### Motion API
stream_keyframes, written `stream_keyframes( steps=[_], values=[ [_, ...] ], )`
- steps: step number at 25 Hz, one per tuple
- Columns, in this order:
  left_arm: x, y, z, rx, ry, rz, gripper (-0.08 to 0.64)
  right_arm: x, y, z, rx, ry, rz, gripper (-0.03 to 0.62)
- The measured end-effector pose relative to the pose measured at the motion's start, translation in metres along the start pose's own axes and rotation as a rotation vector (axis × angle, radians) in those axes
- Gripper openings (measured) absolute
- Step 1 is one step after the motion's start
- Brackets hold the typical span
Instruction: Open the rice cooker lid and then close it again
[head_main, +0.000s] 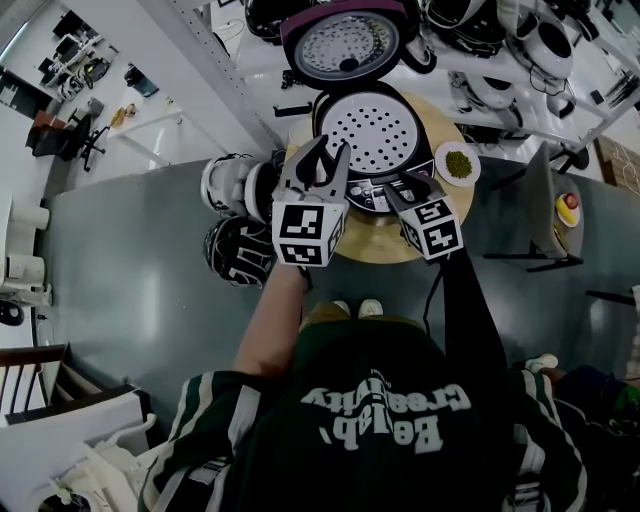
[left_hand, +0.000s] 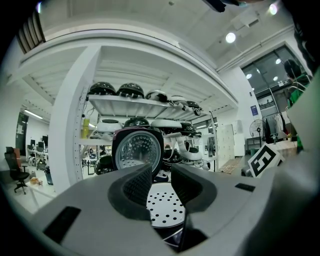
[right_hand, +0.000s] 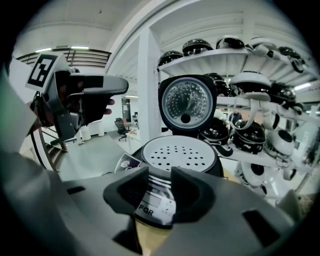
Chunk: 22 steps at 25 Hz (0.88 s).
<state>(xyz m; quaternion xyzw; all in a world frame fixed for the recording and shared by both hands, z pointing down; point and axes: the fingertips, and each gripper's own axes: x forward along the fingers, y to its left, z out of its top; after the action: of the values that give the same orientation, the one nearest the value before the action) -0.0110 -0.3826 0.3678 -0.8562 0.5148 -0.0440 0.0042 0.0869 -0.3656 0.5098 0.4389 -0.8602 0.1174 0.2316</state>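
My left gripper (head_main: 331, 152) and right gripper (head_main: 402, 186) both have jaws apart, holding nothing. The lid (head_main: 345, 42) stands open, upright behind the rice cooker (head_main: 375, 135), straight ahead; I judge the left one is nearer.

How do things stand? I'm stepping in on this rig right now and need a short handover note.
Left gripper: open, empty, raised in front of the rice cooker.
Right gripper: open, empty, aimed at the cooker's front panel, gripping nothing.
The cooker sits on the round table. Its lid stands open at the back, and a perforated tray shows inside.
Done: lid opened.
Left: swing the lid down and shut it.
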Motion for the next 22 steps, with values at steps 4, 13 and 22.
stream_keyframes(
  steps=[4, 13, 22],
  values=[
    [-0.001, 0.005, 0.000, 0.003, -0.001, 0.005, 0.110, 0.002, 0.003, 0.004, 0.025, -0.016, 0.010, 0.178],
    [-0.002, 0.009, 0.010, 0.022, -0.021, 0.006, 0.110, -0.012, -0.005, 0.011, 0.087, -0.095, -0.028, 0.221],
    [-0.006, 0.009, 0.016, 0.016, -0.038, 0.000, 0.112, -0.053, -0.016, 0.071, 0.075, -0.297, -0.091, 0.234]
  ],
)
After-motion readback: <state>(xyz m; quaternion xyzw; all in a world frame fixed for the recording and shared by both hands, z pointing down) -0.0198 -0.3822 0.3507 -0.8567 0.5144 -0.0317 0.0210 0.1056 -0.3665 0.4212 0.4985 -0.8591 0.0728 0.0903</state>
